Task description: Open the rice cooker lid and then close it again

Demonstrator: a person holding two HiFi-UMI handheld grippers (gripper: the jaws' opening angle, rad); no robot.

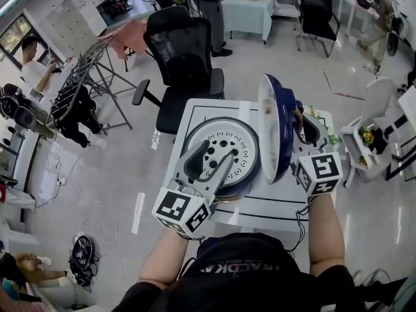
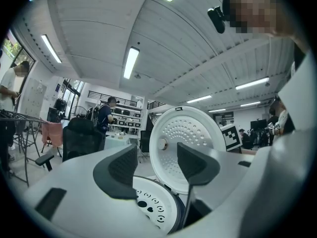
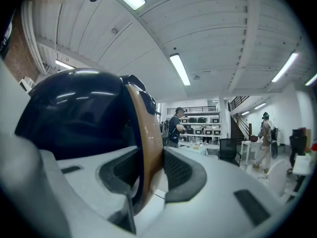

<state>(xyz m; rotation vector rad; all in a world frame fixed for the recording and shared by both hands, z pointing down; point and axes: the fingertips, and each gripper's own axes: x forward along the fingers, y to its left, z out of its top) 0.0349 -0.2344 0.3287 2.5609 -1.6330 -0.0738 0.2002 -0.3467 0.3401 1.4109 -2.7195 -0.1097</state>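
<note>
One cooker point(image 1: 220, 149) sits on a white table point(image 1: 273, 208). Its navy lid point(image 1: 278, 132) stands upright on the right, its white perforated underside facing left. The right gripper point(image 3: 147, 168) has its pads closed on the lid's tan handle point(image 3: 147, 138). The left gripper point(image 1: 209, 169) hovers over the cooker's near left side, jaws wide apart and empty. Square black-and-white markers point(image 1: 175, 208) cover both grippers' cubes. Lettering on the person's dark top point(image 1: 240, 265) is too blurred to read. A black chair point(image 1: 185, 57) stands beyond the table.

There are one rice cooker point(image 1: 224, 149), one lid point(image 1: 274, 125), two hand-held grippers point(image 1: 211, 162) point(image 1: 301, 126), one table point(image 1: 260, 207) and two black office chairs point(image 1: 185, 51) point(image 1: 316, 5).
</note>
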